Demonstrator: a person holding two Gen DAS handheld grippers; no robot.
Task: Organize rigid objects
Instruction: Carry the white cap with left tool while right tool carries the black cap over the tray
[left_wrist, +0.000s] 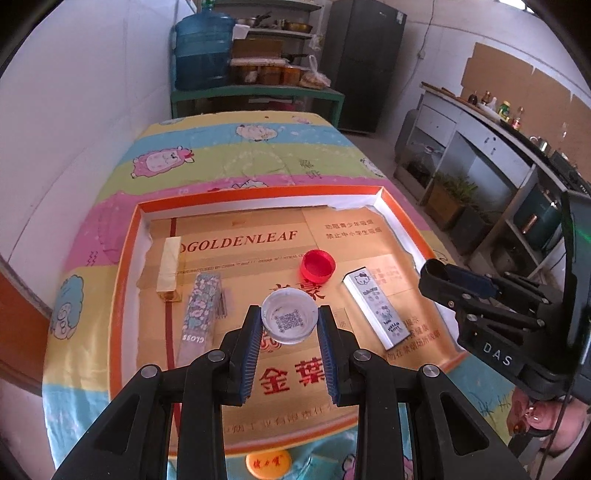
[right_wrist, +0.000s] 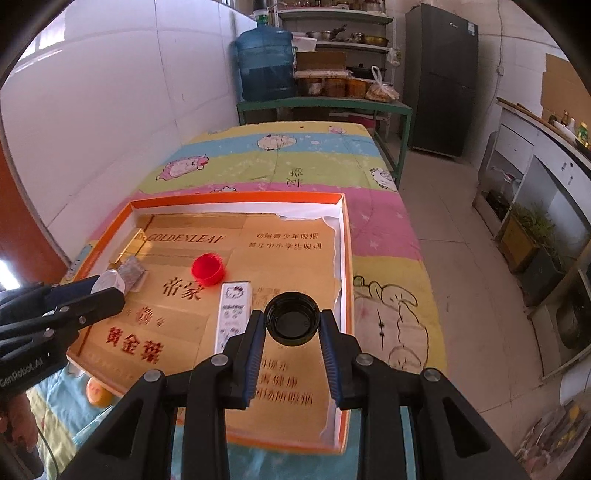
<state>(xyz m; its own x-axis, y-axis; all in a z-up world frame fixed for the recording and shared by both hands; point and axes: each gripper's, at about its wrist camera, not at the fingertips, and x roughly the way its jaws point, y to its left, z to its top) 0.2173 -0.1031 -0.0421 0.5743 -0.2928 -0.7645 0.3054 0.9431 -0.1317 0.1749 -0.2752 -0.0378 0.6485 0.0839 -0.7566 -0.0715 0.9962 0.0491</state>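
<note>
We saw the left gripper (left_wrist: 290, 325) pinching a clear bottle cap (left_wrist: 290, 320) above the orange tray (left_wrist: 127, 236), its open side up. The right gripper (right_wrist: 292, 325) clamped a black cap (right_wrist: 293, 319) over the tray's right part. On the tray floor lay a red cap (left_wrist: 318, 266), a white patterned box (left_wrist: 376, 308), a flowered tube (left_wrist: 199, 317) and a gold bar (left_wrist: 169, 267), all apart.

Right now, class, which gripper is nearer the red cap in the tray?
Hard to call; perhaps the left. The left gripper, holding the white cap, sits just in front of the red cap. The right gripper, holding the black cap, is off to its right.
</note>
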